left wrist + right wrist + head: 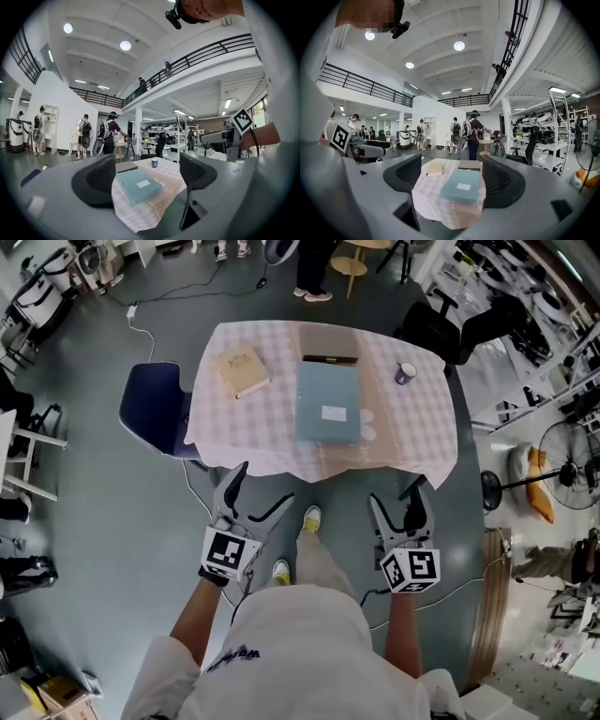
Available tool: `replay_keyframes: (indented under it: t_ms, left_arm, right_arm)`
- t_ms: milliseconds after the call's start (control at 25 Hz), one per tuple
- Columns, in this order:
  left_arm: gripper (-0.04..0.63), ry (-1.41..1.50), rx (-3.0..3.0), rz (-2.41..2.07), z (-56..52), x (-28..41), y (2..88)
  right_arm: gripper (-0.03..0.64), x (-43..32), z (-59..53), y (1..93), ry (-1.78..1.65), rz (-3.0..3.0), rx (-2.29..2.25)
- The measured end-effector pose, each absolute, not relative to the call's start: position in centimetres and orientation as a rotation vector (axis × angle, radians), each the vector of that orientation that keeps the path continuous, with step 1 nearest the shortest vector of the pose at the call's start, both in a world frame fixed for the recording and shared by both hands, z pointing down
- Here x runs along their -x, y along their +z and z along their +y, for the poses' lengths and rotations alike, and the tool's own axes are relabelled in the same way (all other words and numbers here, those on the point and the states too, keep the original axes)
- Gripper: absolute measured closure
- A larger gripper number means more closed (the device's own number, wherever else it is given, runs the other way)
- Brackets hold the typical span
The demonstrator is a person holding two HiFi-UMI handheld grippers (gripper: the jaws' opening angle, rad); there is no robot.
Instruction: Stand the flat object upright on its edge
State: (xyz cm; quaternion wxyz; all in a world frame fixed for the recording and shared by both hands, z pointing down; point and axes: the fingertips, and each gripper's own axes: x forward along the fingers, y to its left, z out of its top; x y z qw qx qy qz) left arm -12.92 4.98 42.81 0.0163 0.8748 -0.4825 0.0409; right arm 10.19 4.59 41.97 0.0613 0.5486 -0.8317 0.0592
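Blue box (328,402) lies flat mid-table (422,442), with a tan book (244,370) at its 10 o'clock and a cup (405,373) at 2. The left gripper (262,487) and right gripper (399,495) hang short of the near edge, jaws wide and empty, likely spread to flank and tip it.

Bare cloth is lying open along both long sides of the blue flat box (328,401) on the table (422,427). A dark book (330,341) is closing off its far edge. A tan book (244,370) and a cup (405,373) are sitting well aside. A blue chair (150,404) is crowding the table's left side.
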Motion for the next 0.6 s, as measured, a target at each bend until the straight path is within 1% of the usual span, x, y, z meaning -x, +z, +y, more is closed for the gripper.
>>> replay_keyframes:
  t_ms: [240,600]
  left_arm:
    - [0.179,0.117,-2.72,-1.519,-1.3,11.2,42.0]
    - [0.179,0.223,-2.635,-1.578,-9.5,8.9,43.9]
  right_arm:
    - [0.219,-11.4,-2.3,42.0,0.164,-2.531,-1.62]
    - [0.221,-12.6,-11.4,44.0,0.181,-2.561,-1.479]
